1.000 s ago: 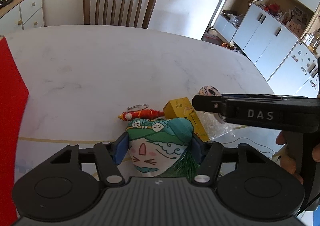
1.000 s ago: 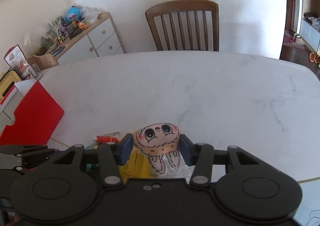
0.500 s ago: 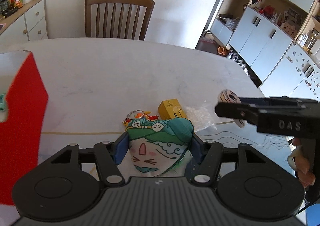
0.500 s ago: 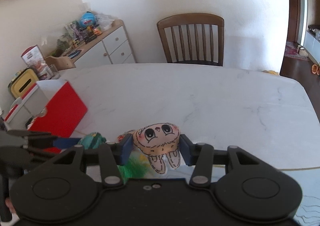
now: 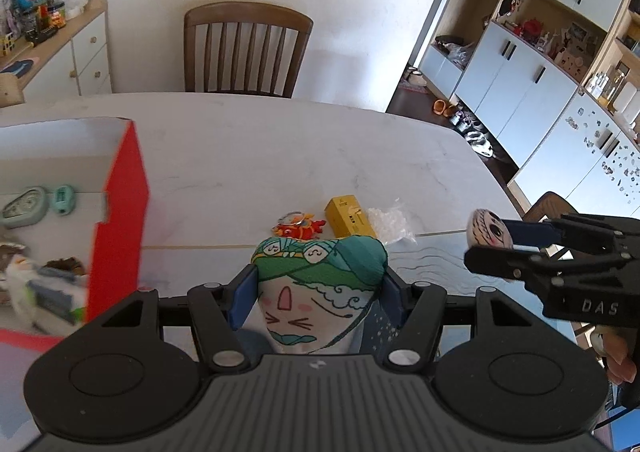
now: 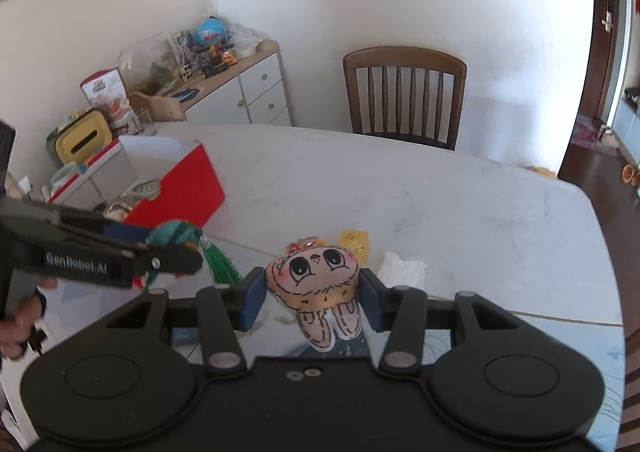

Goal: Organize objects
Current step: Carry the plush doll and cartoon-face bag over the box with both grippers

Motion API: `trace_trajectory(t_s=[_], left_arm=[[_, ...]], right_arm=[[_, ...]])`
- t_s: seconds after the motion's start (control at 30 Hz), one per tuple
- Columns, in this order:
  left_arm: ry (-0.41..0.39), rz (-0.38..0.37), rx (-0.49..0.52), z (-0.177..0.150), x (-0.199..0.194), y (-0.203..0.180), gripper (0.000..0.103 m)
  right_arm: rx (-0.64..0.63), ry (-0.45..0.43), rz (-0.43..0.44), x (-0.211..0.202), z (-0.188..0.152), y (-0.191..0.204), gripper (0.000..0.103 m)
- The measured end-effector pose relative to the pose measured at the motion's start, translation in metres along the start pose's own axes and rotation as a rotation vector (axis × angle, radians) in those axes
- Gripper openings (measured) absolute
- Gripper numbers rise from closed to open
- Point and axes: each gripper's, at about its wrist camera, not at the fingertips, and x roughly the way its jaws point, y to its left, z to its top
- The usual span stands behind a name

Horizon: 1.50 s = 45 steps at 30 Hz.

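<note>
A: Together, the 2 views show 2 soft fabric charms held above the white marble-patterned table (image 5: 280, 156). What does each claw carry?

B: The left gripper (image 5: 318, 288) has its blue pads pressed on both sides of a plump green-turbaned cloth charm with a printed squinting face (image 5: 316, 284). The right gripper (image 6: 314, 294) is clamped the same way on a rounded beige cloth bunny charm with large drawn eyes (image 6: 316, 280).

A: Which details appear in only 1 view?

B: The left wrist view looks into the open red cardboard box with white inner walls (image 5: 120, 212) at the table's left; small pale-green items and blurred clutter lie inside. It also shows a flat red-orange keyring figure (image 5: 298, 226), a small yellow rectangular carton (image 5: 348, 216) and a crinkled clear plastic bag (image 5: 390, 224) close together on the tabletop beyond the turbaned charm. The right wrist view alone shows that charm's green tassel (image 6: 220, 264), hanging below the left claw.

A: And the pose?

B: Both tools tilt downward toward the table, side by side. Each crosses the other's view as a black bar; a hand (image 6: 20, 316) grips the left tool's handle, and fingers (image 5: 618, 356) show under the right one.
</note>
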Motion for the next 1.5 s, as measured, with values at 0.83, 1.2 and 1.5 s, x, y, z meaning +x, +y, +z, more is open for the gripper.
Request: trace_trajectory(t_s=[0.83, 1.2, 1.5], left_arm=[[-0.052, 0.049, 0.002, -0.001, -0.123, 0.133, 0.062], [-0.093, 0.129, 0.013, 0.023, -0.138, 0.203, 0.062], [-0.082, 0.201, 0.019, 0.045, -0.11, 0.247, 0.062]], right_arm=[[-0.088, -0.027, 0.037, 0.003, 0.026, 0.161, 0.048], [-0.135, -0.022, 0.03, 0.049, 0.059, 0.219, 0.048], [-0.139, 0.0, 0.006, 0.106, 0.08, 0.246, 0.048]])
